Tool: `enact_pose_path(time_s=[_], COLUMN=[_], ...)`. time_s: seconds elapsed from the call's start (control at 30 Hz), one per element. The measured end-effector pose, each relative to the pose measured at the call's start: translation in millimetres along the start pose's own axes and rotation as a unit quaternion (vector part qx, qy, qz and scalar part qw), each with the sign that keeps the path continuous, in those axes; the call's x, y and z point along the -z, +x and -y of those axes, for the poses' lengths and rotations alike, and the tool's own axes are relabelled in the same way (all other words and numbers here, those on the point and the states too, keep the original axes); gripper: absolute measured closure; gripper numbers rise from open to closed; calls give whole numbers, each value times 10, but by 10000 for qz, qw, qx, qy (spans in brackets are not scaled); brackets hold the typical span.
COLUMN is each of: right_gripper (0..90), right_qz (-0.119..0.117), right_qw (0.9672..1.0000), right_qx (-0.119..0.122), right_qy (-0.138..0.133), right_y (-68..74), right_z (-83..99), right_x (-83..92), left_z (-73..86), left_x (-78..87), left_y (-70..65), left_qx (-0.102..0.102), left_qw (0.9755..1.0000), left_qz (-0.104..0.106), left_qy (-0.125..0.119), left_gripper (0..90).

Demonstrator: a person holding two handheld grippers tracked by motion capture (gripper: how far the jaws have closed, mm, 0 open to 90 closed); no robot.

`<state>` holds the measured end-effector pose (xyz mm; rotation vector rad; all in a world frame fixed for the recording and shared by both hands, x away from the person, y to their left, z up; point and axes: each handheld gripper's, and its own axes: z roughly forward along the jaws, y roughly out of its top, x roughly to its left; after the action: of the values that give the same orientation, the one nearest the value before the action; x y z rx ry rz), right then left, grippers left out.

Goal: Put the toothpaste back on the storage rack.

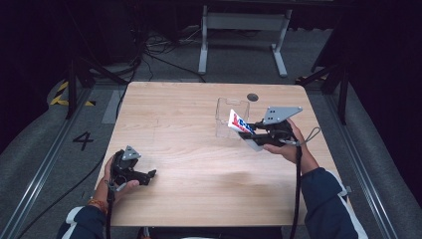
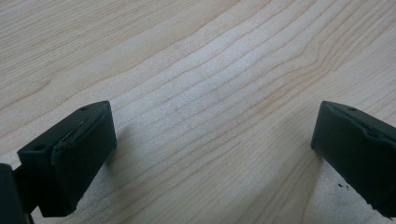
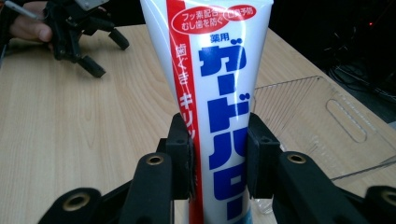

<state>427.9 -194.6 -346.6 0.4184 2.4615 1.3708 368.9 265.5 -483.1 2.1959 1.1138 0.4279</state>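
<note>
White toothpaste tube with a red side stripe and blue Japanese lettering. Clamped across its width, raised off the surface. Tilted just beside the clear plastic bin.

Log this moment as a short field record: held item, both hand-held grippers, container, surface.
held item: white toothpaste tube with red stripe and blue lettering
right hand-held gripper: shut on the tube, raised above the table
left hand-held gripper: open, holding nothing, low over the wood
container: clear plastic bin, beside the tube
surface: light wooden table
</note>
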Motion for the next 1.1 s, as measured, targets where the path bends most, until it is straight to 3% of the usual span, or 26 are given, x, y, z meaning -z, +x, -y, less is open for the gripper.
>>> enact_pose_path(time_s=[0.8,1.1], right_gripper=[683,682], right_qz=[291,404], right_qw=[9993,9979], right_qx=[-173,-307], right_qy=[-178,-390], right_y=[-282,-393], right_z=[-286,-356], right_x=[-158,-229], left_z=[0,0], left_x=[0,0], left_y=[0,0], left_qx=[0,1], left_qw=[10000,10000], left_qz=[0,1], left_qy=[0,0], left_gripper=[4,5])
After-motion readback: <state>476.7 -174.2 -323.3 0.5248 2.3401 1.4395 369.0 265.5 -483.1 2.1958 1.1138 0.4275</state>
